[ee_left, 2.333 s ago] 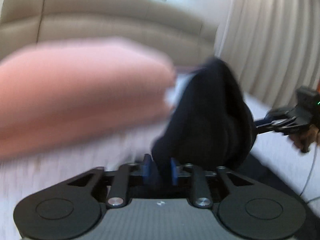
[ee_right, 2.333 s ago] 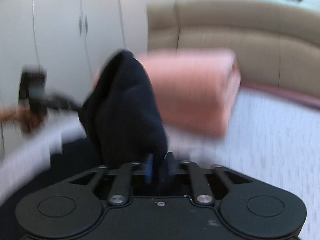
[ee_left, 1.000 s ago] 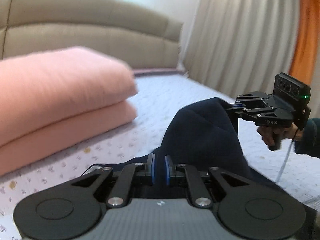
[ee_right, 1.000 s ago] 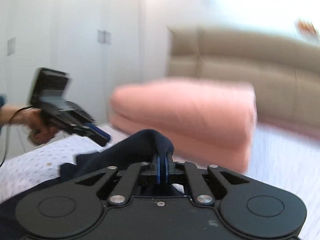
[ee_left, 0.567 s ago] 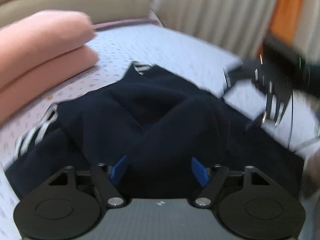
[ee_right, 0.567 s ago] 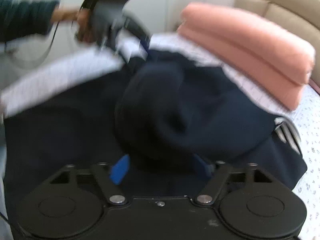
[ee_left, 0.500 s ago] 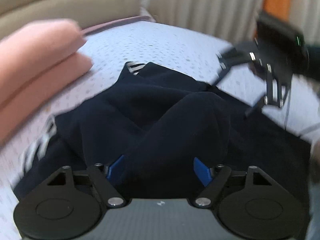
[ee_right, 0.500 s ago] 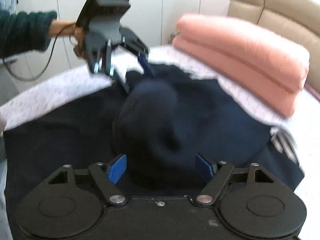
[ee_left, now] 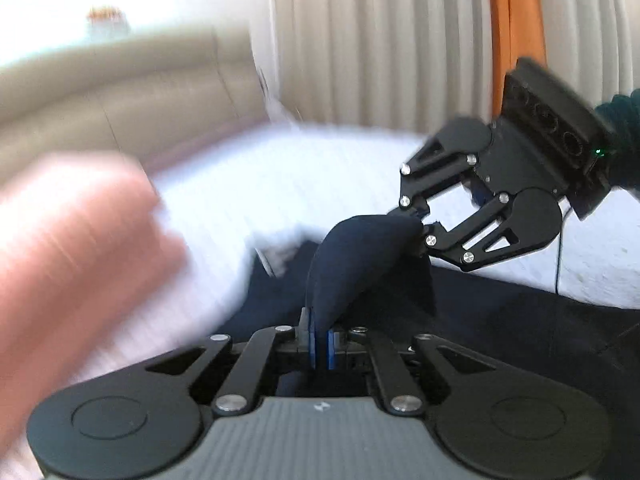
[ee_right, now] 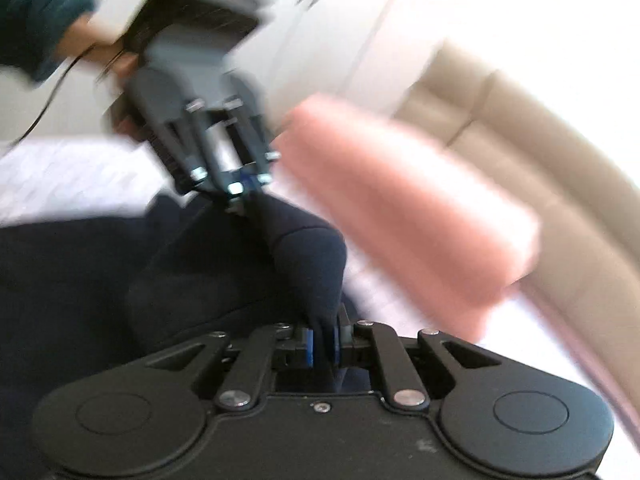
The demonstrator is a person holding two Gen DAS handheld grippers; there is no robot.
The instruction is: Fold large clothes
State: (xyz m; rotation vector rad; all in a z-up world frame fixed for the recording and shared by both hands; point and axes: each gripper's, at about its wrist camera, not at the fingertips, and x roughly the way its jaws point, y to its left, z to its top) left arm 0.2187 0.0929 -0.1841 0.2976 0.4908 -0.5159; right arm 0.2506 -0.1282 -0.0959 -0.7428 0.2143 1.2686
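Observation:
A dark navy garment [ee_left: 360,252] lies spread on the bed, with one ridge pulled up between the two grippers. My left gripper [ee_left: 319,344] has its jaws closing tight on the near end of that ridge, blue pads pressing the cloth. My right gripper [ee_left: 420,226] pinches the far end in the left wrist view. From the right wrist, the right gripper [ee_right: 323,344] is also closing, pads clamped on navy fabric [ee_right: 304,256]. The left gripper [ee_right: 244,196] bites the cloth a short way ahead, held by a hand in a dark green sleeve [ee_right: 36,12].
A folded pink blanket [ee_left: 72,232] sits on the white patterned sheet [ee_left: 280,176] close to the garment, also the pink blanket [ee_right: 400,200]. A beige padded headboard [ee_left: 120,92] stands behind. Pale curtains [ee_left: 380,40] hang on one side, white wardrobe doors [ee_right: 320,20] on the other.
Half a second ago both grippers stood open over the garment lying slack. Now both are shut on a fold of it, rolled to a new angle, and closer together.

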